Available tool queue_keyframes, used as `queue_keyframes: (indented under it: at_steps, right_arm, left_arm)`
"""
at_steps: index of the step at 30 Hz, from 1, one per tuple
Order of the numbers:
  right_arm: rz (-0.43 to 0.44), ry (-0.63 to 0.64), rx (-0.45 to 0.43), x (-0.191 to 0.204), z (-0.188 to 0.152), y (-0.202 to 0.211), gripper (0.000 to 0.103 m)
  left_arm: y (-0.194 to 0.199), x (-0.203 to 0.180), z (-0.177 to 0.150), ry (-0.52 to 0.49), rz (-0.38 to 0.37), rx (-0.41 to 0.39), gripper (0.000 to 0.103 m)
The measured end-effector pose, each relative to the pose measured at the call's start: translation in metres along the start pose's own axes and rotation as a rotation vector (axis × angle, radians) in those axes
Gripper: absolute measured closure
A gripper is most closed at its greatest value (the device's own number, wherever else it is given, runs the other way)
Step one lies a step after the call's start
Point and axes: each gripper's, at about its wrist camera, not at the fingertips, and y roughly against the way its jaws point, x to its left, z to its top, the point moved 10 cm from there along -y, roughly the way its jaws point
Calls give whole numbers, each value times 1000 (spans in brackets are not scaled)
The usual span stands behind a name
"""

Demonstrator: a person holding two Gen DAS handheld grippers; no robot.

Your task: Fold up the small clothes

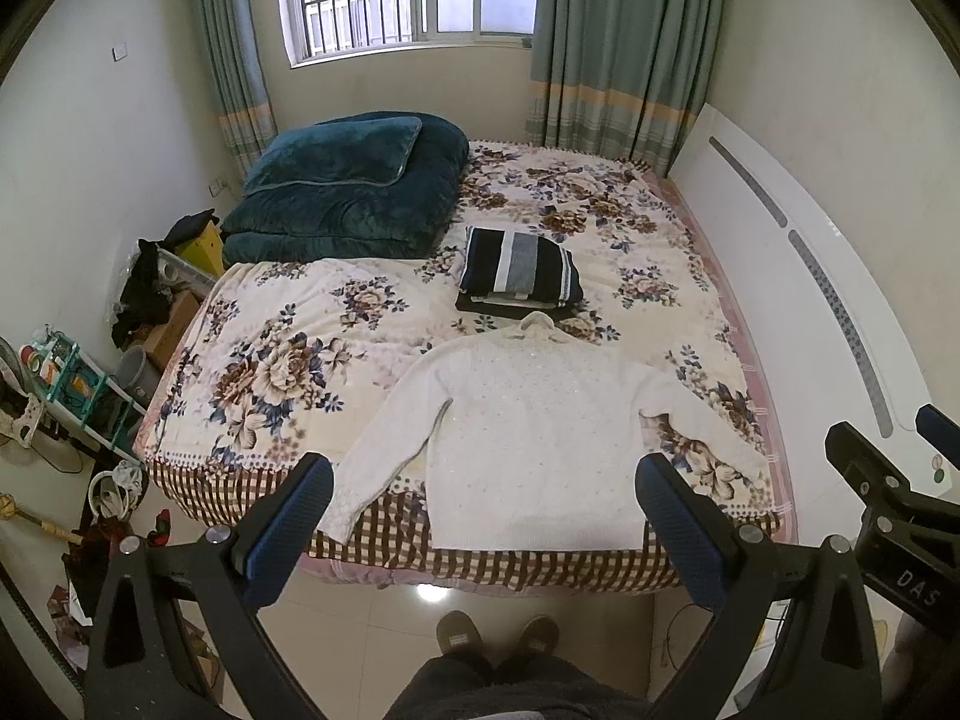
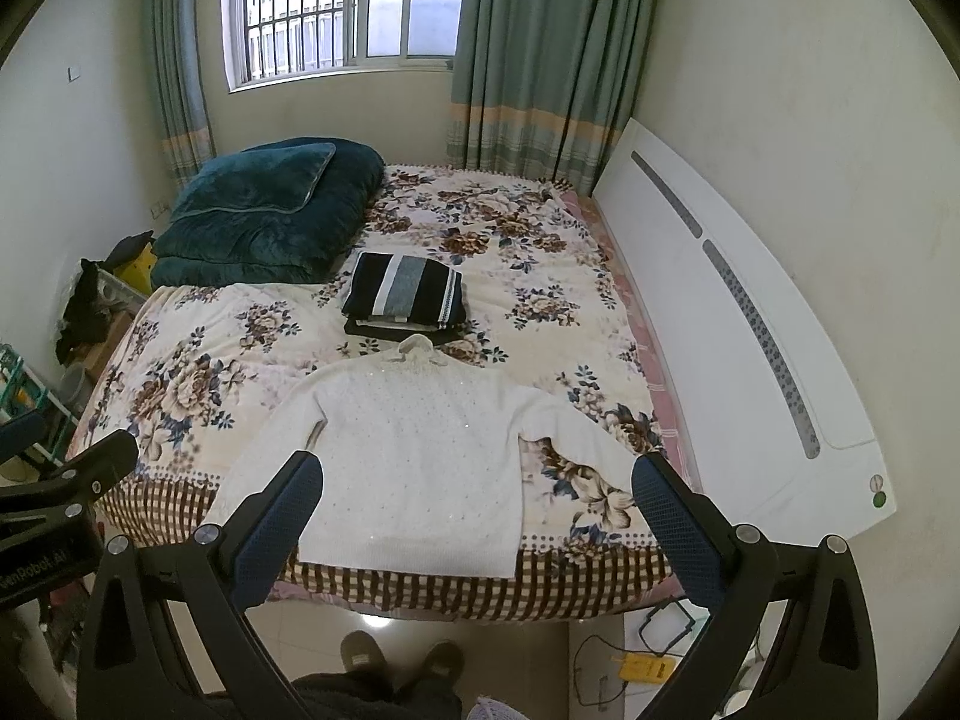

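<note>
The white sweater (image 1: 528, 438) is lying flat on the bed (image 1: 288, 360), collar pointing to 12 o'clock, hem at the near edge, sleeves spreading toward 8 and 4. Both the left gripper (image 1: 483, 504) and right gripper (image 2: 477, 501) are hanging above the hem, fingers spread wide and gripping nothing, each nearer its own sleeve

A sweater (image 1: 528, 426) lies spread on the bed (image 1: 288, 324) at its near edge; behind the sweater sits a folded stack (image 1: 519, 270), and behind-left a quilt (image 1: 354, 192).
</note>
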Motion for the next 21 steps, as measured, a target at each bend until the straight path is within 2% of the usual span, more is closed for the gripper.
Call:
queue_keyframes:
  at_steps: [12, 21]
  right_arm:
    - [5, 5, -8, 2, 14, 10, 0]
    - [9, -4, -4, 2, 14, 11, 0]
  left_arm:
    - [3, 3, 9, 1, -6, -25, 0]
    - [-2, 7, 2, -3, -19, -24, 0]
